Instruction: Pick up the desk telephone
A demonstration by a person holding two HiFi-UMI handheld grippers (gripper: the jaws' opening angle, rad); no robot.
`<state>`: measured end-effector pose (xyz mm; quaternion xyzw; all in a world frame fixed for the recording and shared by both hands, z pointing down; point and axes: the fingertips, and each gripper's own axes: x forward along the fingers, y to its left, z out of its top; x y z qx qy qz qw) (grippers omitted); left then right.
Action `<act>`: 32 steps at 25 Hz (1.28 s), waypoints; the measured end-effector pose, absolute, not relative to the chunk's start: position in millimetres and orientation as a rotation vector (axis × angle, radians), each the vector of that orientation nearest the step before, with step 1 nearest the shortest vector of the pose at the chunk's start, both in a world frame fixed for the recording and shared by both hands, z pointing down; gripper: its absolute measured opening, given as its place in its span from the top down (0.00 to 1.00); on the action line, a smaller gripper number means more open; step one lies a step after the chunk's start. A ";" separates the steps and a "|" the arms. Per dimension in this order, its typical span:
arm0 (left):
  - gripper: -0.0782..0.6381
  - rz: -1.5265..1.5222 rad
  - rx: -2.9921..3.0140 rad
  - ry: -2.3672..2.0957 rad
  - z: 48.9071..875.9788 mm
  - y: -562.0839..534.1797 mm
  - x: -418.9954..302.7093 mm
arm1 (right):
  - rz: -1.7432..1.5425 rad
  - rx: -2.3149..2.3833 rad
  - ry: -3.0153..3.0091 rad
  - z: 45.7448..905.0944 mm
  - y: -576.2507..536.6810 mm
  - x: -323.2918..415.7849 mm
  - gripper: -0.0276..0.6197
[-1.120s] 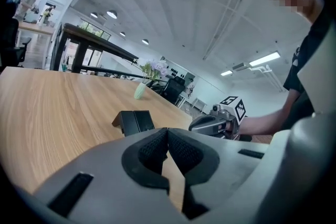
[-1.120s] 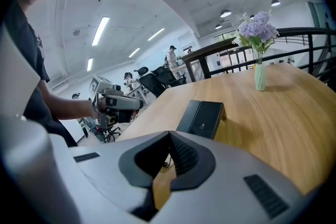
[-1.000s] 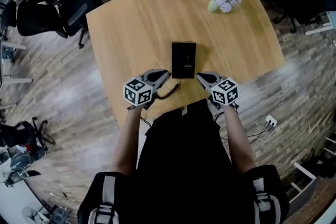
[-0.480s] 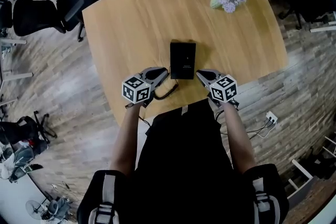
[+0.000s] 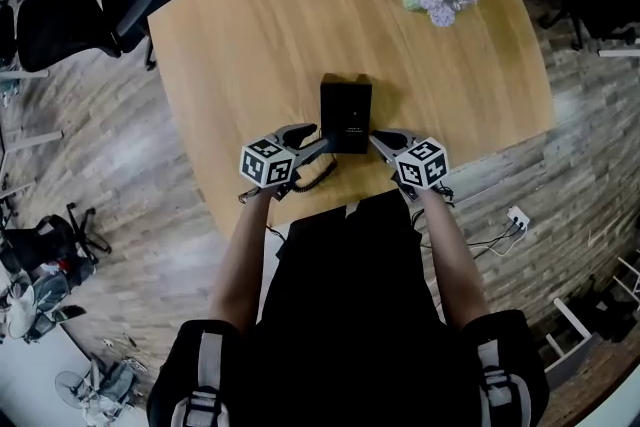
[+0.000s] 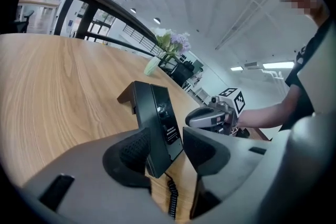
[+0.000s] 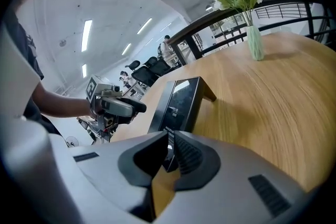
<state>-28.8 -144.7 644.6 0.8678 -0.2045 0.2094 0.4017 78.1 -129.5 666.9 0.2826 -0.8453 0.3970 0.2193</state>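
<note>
Both grippers have closed in on the desk telephone (image 5: pixel 346 115) since a second ago, the left one most of all, sliding in from the phone's near-left side. The left gripper (image 5: pixel 315 137) now has its jaws wide apart with the phone's near-left corner standing between them, not yet clamped. The right gripper (image 5: pixel 380 140) is at the phone's near-right corner, its jaws drawn almost together on the thin near edge and seeming to pinch it. The phone rests on the worktop (image 5: pixel 260 35), its coiled cord (image 5: pixel 318 177) trailing toward the person. By my reading the approach is done and one grip is made. Closing the left jaws and lifting remain.
</note>
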 end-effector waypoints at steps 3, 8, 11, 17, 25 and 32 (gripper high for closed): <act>0.60 0.543 2.163 -0.503 655.5 -146.7 -24.6 | 1.129 0.769 -2.338 672.9 -133.1 75.8 0.91; 0.52 0.563 2.123 -0.511 673.4 -155.0 -20.1 | 1.130 0.720 -2.324 681.2 -139.3 70.9 0.73; 0.47 0.582 2.104 -0.519 684.8 -160.4 -17.9 | 1.129 0.710 -2.314 685.8 -143.3 72.3 0.70; 0.42 0.516 2.051 -0.483 695.3 -167.6 -4.7 | 1.195 0.666 -2.321 691.2 -146.0 70.8 0.69; 0.40 0.563 2.017 -0.426 713.0 -162.1 13.7 | 1.215 0.600 -2.315 703.8 -142.9 61.8 0.69; 0.41 0.600 2.047 -0.373 713.7 -164.9 30.4 | 1.274 0.596 -2.317 709.8 -145.5 60.0 0.69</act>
